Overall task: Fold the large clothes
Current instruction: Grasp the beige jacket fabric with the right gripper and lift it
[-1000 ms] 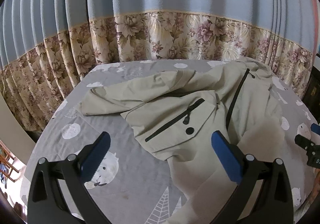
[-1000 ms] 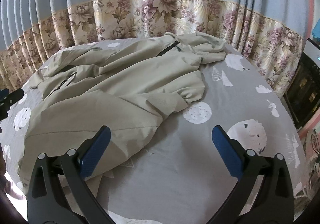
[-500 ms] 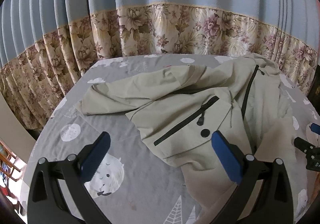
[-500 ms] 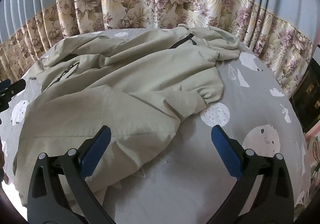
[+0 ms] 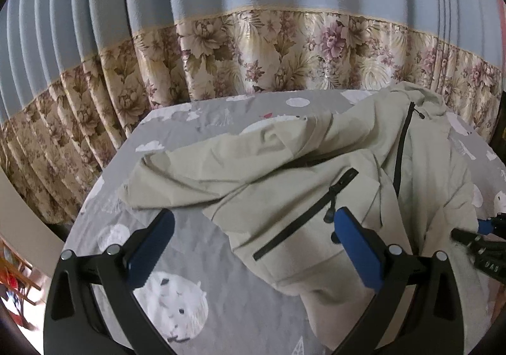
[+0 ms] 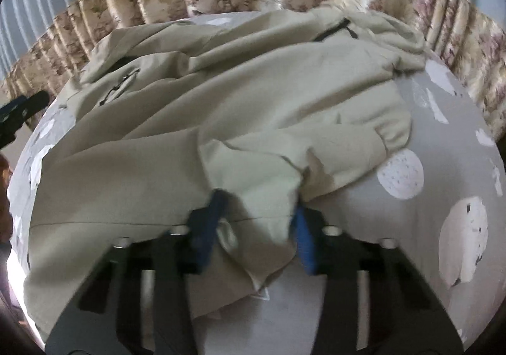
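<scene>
A large beige jacket (image 5: 316, 177) with black zippers lies crumpled on the grey patterned bed sheet (image 5: 177, 228); it also fills the right wrist view (image 6: 221, 121). My left gripper (image 5: 253, 238) is open and empty, hovering above the jacket's lower left hem near the pocket zipper. My right gripper (image 6: 256, 219) has its blue fingers (image 6: 303, 234) closed partway around a bunched fold of the jacket's lower edge. The right gripper also shows at the right edge of the left wrist view (image 5: 484, 247).
A blue curtain with a floral lower band (image 5: 253, 48) hangs behind the bed. The sheet's left edge (image 5: 95, 190) drops off toward the curtain. Bare sheet lies right of the jacket (image 6: 442, 196).
My right gripper has moved forward onto the jacket's edge and its fingers have closed in from wide open onto a fold. My left gripper has shifted slightly left and stays open.
</scene>
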{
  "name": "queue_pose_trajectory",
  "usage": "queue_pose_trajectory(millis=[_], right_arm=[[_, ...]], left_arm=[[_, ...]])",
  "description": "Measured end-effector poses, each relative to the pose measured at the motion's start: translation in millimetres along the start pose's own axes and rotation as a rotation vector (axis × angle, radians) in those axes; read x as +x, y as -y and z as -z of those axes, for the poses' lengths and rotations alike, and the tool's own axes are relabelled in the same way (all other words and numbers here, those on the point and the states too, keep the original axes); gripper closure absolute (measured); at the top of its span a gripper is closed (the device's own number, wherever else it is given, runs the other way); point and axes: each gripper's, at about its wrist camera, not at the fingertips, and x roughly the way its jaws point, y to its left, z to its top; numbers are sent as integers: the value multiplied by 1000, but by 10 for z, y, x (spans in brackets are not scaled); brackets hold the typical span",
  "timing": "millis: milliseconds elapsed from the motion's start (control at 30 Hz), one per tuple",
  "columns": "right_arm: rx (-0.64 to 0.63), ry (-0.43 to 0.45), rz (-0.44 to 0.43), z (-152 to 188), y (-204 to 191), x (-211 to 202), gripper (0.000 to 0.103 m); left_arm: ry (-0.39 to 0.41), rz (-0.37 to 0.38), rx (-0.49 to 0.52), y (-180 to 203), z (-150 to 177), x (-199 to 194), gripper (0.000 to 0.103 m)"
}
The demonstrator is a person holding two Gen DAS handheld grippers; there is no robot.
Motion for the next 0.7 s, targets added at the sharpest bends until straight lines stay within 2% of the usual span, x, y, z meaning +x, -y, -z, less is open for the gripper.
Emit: queue_pose_trajectory(millis=[33, 133, 233, 433, 667, 700], right_arm=[[9, 13, -4, -15, 37, -41, 90], [32, 41, -24, -39, 160, -151, 94], [41, 90, 8, -42, 302, -317, 95], [102, 155, 99, -38, 725, -583, 96], [190, 162, 182, 40, 1263, -703, 96], [199, 161, 185, 61, 1298, -703, 96]], left_arm=[[4, 2, 11, 14, -35, 21, 2], [12, -7, 44, 55, -160, 111, 2], [27, -27, 84, 92, -315, 224, 2], [36, -5, 177, 261, -534, 551, 2], [-18, 22, 243, 414, -589, 994, 2], [-35, 23, 248, 424, -585, 1057, 5]])
